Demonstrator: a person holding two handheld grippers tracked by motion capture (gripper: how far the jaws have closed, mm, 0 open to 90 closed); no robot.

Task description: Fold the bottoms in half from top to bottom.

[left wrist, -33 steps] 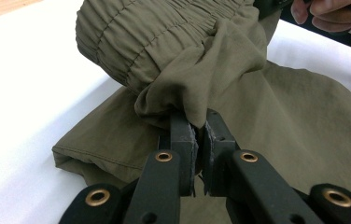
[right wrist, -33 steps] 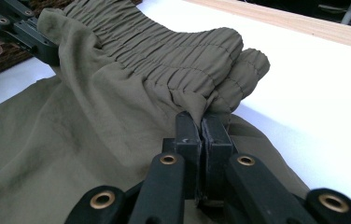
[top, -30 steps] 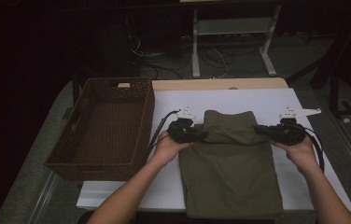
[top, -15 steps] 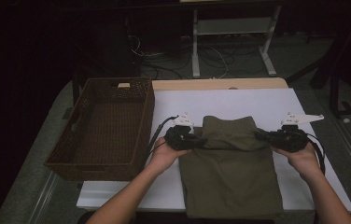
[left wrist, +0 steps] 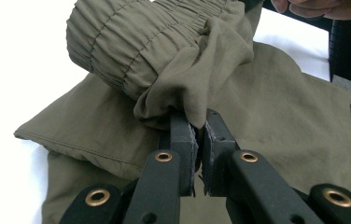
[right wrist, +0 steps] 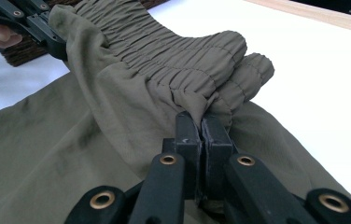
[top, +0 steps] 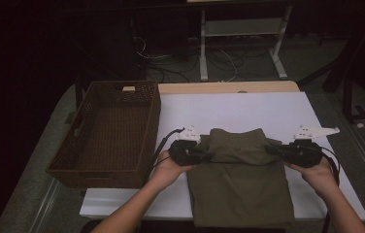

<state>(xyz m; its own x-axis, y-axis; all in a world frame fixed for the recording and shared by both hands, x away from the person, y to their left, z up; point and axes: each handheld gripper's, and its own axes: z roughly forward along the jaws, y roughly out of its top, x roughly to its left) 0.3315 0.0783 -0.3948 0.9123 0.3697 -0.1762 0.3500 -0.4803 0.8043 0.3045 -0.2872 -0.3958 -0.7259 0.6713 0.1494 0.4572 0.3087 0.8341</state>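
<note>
on the white table (top: 248, 111), the olive shorts (top: 241, 189) lie beside the wicker basket (top: 107, 136). your left gripper (top: 205, 156) and right gripper (top: 270, 149) are each clamped on a waistband corner, mid-fold; next, carry it toward yourself evenly and lay it flat.

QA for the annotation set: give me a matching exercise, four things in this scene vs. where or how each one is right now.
Things:
1. left gripper
2. right gripper
3. wicker basket
4. olive garment

Places or states:
A. empty, at the table's left side
B. shut on the elastic waistband's right end
C. lies flat on the white table, top edge lifted and folding toward the person
D. shut on the fabric at the waistband's left end

Pairs: 1-D, 2-B, 3-A, 4-C
</note>
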